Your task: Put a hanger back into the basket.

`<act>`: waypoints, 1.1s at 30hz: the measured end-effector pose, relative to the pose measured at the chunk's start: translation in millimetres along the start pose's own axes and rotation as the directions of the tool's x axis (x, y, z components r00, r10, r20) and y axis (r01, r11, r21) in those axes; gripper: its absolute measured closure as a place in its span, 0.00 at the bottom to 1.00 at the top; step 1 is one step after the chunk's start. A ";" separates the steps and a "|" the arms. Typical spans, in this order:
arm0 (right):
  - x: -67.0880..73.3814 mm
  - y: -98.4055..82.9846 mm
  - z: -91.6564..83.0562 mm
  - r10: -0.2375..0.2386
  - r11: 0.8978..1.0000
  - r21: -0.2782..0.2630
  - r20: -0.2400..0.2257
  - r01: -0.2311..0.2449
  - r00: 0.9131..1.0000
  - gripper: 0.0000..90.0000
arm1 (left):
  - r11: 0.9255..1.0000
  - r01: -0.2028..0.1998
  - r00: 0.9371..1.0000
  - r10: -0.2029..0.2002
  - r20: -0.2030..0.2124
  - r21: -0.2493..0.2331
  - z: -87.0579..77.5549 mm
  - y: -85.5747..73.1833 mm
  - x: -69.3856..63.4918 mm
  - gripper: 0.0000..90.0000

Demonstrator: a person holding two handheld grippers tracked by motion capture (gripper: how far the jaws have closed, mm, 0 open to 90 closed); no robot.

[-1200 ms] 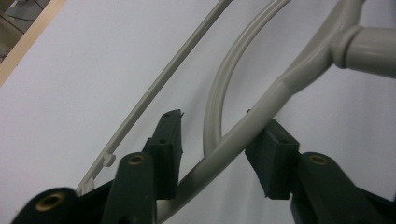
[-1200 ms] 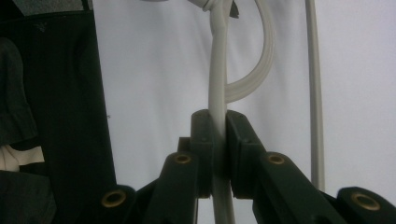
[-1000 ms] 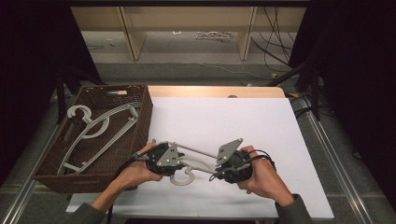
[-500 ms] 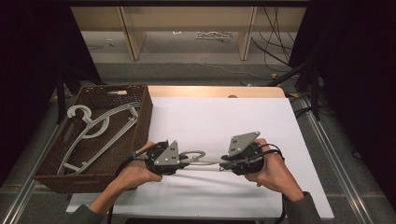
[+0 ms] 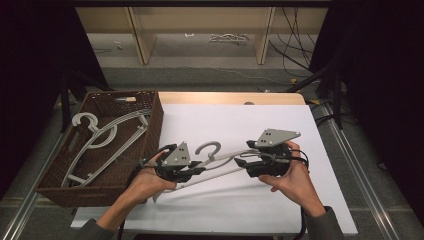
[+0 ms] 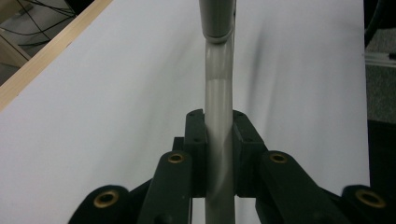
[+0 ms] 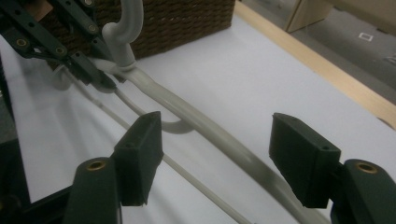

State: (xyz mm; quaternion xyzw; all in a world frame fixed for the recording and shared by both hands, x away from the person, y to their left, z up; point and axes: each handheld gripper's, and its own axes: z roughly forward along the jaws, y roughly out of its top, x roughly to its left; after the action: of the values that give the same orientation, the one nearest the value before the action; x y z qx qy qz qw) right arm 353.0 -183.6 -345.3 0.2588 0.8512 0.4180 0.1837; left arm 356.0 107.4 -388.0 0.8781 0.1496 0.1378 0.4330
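High view first: I've got a grey hanger (image 5: 220, 162) held up over the white table (image 5: 320, 140), just in front of me. My left hand-held gripper (image 5: 197, 169) is pinching it on the arm just left of the hook, and the hook points away from me. The right hand-held gripper (image 5: 240, 163) sits at the hanger's other arm, and its jaws have just been opening, with the arm passing between them. Off to the left there's a brown wicker basket (image 5: 152, 107) with more grey hangers (image 5: 107, 137) lying in it, well apart from the one I'm working with.

Left gripper view: the jaws are clamped tight on the hanger's grey arm (image 6: 219, 116), which runs straight up the middle of the frame between the two black pads, touching both. White table surface (image 6: 116, 93) all around it and a strip of wooden edge (image 6: 42, 60) at the upper left.

Right gripper view: the jaws are spread wide. The hanger (image 7: 210, 126) runs diagonally through the gap and neither pad touches it. The thin lower bar (image 7: 196, 182) passes just below it. Farther up I can see the left hand-held gripper (image 7: 105, 80) gripping the hanger right beside the hook (image 7: 126, 28), with the wicker basket (image 7: 187, 18) behind it.
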 end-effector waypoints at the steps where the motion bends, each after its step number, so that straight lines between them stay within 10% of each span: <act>1: 0.0 0.0 0.0 0.000 1.000 0.000 0.000 0.000 1.000 0.38 | 1.000 0.000 1.000 0.000 0.000 0.000 0.0 0.0 0.0 0.88; 11: 0.0 -0.4 -7.8 0.060 0.990 -0.134 0.098 -0.046 0.993 0.34 | 0.992 0.123 0.991 -0.124 -0.040 -0.040 -11.2 -2.4 16.5 0.88; 18: 5.6 -12.2 -10.2 0.085 0.982 -0.174 0.095 -0.067 0.992 0.29 | 0.961 0.251 0.967 -0.254 -0.011 -0.115 -22.4 4.1 26.3 0.88; 33: 10.5 -52.2 -5.5 0.158 0.962 -0.240 0.101 -0.131 0.982 0.29 | 0.933 0.330 0.943 -0.331 0.018 -0.144 -45.1 11.4 29.4 0.88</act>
State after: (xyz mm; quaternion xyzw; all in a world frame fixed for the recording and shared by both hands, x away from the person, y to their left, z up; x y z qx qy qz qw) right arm 326.7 -207.7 -385.2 0.3215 0.7628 0.5108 0.2321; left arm 367.8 144.4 -349.1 0.8062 0.2861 0.0764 0.5122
